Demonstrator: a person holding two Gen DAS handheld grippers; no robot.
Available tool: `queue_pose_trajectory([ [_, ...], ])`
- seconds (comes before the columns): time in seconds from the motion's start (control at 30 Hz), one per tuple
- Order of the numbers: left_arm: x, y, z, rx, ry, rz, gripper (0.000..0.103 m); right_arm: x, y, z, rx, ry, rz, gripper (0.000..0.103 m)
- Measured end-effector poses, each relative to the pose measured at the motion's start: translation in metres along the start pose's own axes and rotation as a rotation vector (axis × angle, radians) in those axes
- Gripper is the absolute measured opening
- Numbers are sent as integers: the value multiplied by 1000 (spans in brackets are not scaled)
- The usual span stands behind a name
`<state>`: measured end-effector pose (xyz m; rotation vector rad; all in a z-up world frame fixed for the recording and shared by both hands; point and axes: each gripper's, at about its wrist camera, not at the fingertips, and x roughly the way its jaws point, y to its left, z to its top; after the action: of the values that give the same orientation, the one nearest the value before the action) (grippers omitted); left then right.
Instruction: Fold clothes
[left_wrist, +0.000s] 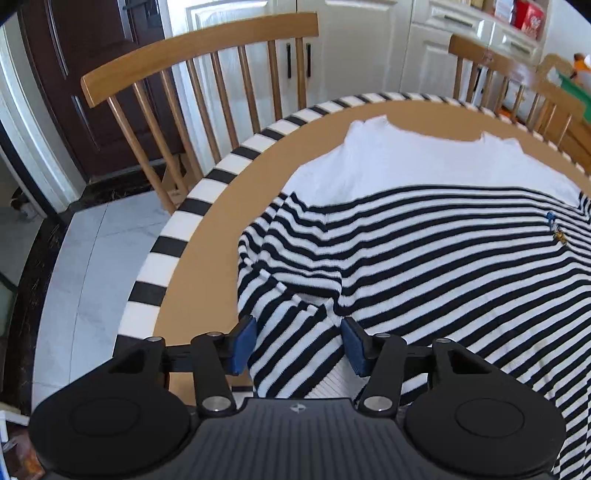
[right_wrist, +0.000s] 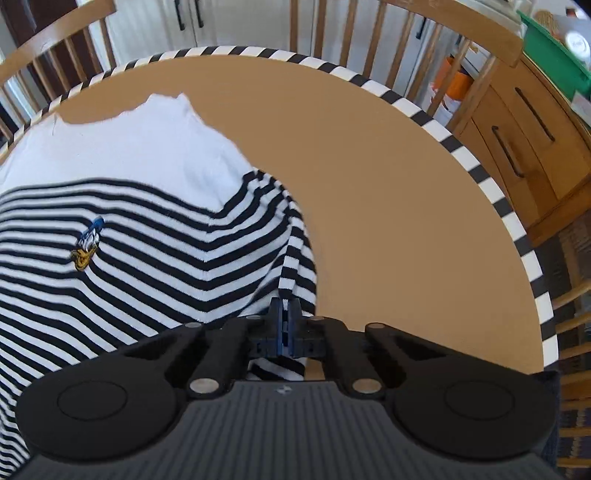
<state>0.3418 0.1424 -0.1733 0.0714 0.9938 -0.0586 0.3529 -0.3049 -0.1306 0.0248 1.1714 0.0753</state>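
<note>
Hidden or cut off: the striped sweater (left_wrist: 424, 258) runs off the right and bottom edge in the left wrist view, and off the left edge in the right wrist view, so its hem shows in neither. Each tool's own body blocks the fabric nearest the camera. Far end of the sweater is motion-blurred in both views. The small embroidered badge (right_wrist: 86, 243) on the chest looks like a cartoon duck; detail too soft to be sure.

Counts: one sweater, white at the shoulders and black-and-white striped below, spread flat on one round tabletop (left_wrist: 207, 254) with a striped rim. Two tools. Two wooden spindle chairs (left_wrist: 207, 74) beyond the far edge in the left view.

Left tool (left_wrist: 299, 341): jaws parted, blue pads (left_wrist: 243, 343) either side of a folded sleeve (left_wrist: 295, 332), with gaps between pads and cloth, not clamped. Sweater body lies ahead and to its right; bare tabletop to its left.

Right tool (right_wrist: 285, 317): jaws closed, pinching a strip of striped fabric at the sweater's side edge. Sweater lies ahead and to its left; bare tabletop ahead and right.

View differences: only the left view shows the dark door (left_wrist: 74, 74) and tiled floor (left_wrist: 92, 277). Only the right view shows a wooden drawer cabinet (right_wrist: 524, 147) and green bin (right_wrist: 554, 62) far right.
</note>
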Motion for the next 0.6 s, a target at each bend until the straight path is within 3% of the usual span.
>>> queue_pose_trajectory([
  [0.1, 0, 8, 0, -15, 3, -19, 44, -12, -24, 6, 71, -4, 13, 3],
  [0.27, -1, 27, 4, -63, 24, -25, 41, -13, -50, 19, 48, -2, -112, 3],
  [0.4, -6, 42, 8, -84, 26, 19, 37, -5, -58, 31, 27, 5, -175, 4],
  [0.47, -7, 50, 5, -86, 39, 50, 37, 0, -61, 33, -9, 28, -260, 16],
  [0.5, -7, 55, 3, -88, 47, 64, 37, 0, -62, 32, -10, 33, -263, 17],
  [0.6, -10, 70, -3, -133, 63, 83, 37, -15, -65, 24, 56, 22, -114, 19],
])
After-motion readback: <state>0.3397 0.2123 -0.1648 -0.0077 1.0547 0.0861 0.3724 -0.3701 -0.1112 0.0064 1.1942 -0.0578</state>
